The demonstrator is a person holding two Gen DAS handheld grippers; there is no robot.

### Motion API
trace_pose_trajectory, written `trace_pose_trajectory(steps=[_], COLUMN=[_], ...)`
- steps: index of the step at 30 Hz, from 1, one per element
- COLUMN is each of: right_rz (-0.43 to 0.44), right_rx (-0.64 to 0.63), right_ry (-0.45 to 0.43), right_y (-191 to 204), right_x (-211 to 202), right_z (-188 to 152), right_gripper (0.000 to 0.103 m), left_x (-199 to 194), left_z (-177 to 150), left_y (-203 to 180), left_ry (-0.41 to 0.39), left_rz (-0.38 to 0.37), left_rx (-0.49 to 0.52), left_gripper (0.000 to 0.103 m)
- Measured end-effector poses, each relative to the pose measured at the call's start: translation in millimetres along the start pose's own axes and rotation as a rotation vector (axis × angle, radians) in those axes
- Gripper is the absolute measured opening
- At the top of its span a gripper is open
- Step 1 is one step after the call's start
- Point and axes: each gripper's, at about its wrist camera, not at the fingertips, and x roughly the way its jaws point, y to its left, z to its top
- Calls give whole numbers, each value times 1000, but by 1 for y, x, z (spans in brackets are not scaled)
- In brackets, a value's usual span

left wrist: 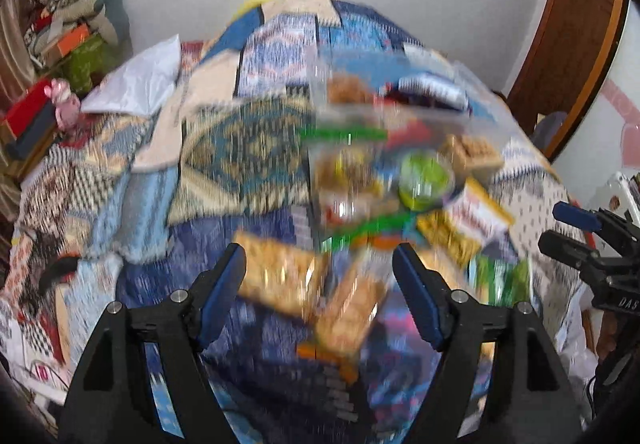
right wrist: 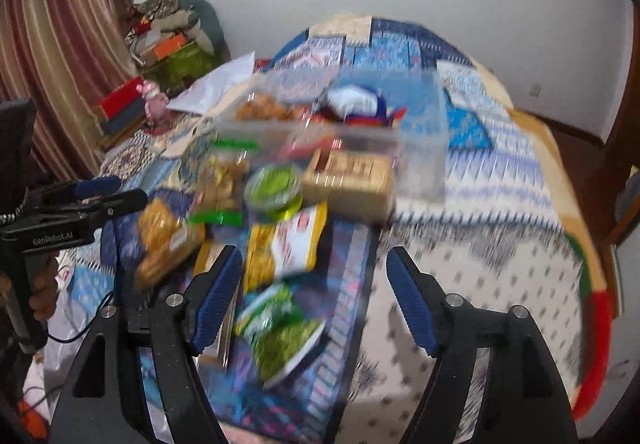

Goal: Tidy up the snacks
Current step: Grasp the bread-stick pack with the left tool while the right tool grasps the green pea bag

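Several snack packs lie on a patterned bedspread; both views are blurred by motion. A clear plastic bin holds a blue-white pack and fried snacks. In front lie a round green tub, a box of tan biscuits, a yellow pack and a green pack. My left gripper is open above orange-tan snack bags. My right gripper is open above the green pack. The tub also shows in the left wrist view.
The bedspread covers the whole bed. A white pillow lies at the far left. Stacked boxes and cloths stand by the curtain. A wooden door is at the right. The right gripper shows at the left wrist view's edge.
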Motion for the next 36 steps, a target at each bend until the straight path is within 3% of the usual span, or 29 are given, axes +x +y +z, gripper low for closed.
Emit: trace_pose_trajectory(steps=[5,9,20,25,27,32,36], right_rz=[11,37,51,52,50,43,45], right_rx=[26,46,29,33,58,102,118], right_ry=[56,104,128,115,113,98,91], right_y=[3,5,10,5,-1,-14,-19], right_x=[8,17,33,30,28,22,16], right_z=[-25,-40,-44,-45,-45,-48,-53], right_gripper=[72,72,71,50,48,47,43], left_x=[9,12,32,34,34,43,61], left_z=[-28,-38,-19,-20,-22,-27,-24], left_y=[-2,-15,-31,-35,-36,-36,-25], left_ry=[63,69,44,44,67,73,134], left_rz=[-68,-97,-44,-47,-92,-37,-68], left_rx=[-23,14,106,118,105,97,15], left_gripper=[75,73,73,71,61,61,55])
